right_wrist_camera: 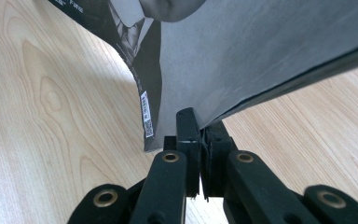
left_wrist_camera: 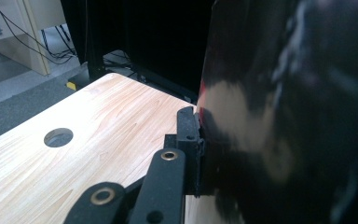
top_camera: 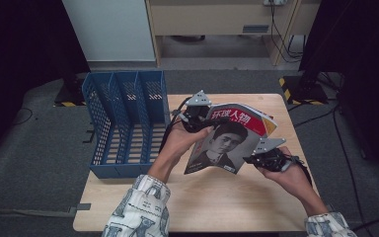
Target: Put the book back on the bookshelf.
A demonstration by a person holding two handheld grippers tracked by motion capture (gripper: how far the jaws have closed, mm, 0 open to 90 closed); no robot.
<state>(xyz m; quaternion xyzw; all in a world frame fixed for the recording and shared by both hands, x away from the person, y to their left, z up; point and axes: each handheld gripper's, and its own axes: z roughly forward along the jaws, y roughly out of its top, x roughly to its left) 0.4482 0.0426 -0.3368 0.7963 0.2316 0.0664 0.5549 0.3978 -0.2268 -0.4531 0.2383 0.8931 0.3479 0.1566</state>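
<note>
Magazine (top_camera: pixel 229 140) w/ red title band and b&w portrait cover is held up off the tabletop (top_camera: pixel 217 202), tilted, roughly mid-table, between both hands. Left gripper (top_camera: pixel 197 120) pinches its upper-left edge near the title; right gripper (top_camera: pixel 256 159) pinches its lower-right corner. In the left gripper view the fingers (left_wrist_camera: pixel 188 140) are clamped narrow on the glossy cover, which rises close on the right side of that view, blurred. In the right gripper view the fingers (right_wrist_camera: pixel 188 135) are closed tight on the thin page edge; barcode strip (right_wrist_camera: pixel 147 114) sits just beside them along the cover's lower edge, wood grain below. Both pairs of fingers: narrow, holding the magazine.

Person's left hand (top_camera: pixel 180 140) wraps its gripper from below; right hand (top_camera: pixel 288 175) sits at the right, forearms in patterned sleeves (top_camera: pixel 140 207).

Container: blue plastic file rack (top_camera: pixel 123 123) w/ mesh walls, three upright slots, stands on the left part of the tabletop, just beside the left gripper, partly overhanging the table's left edge. Slots look empty, nothing standing in them.

Round cable hole (left_wrist_camera: pixel 58 137) in the tabletop shows in the left gripper view. Grey carpet floor (top_camera: pixel 34 148) around the table, light wooden cabinet (top_camera: pixel 212 19) behind.
</note>
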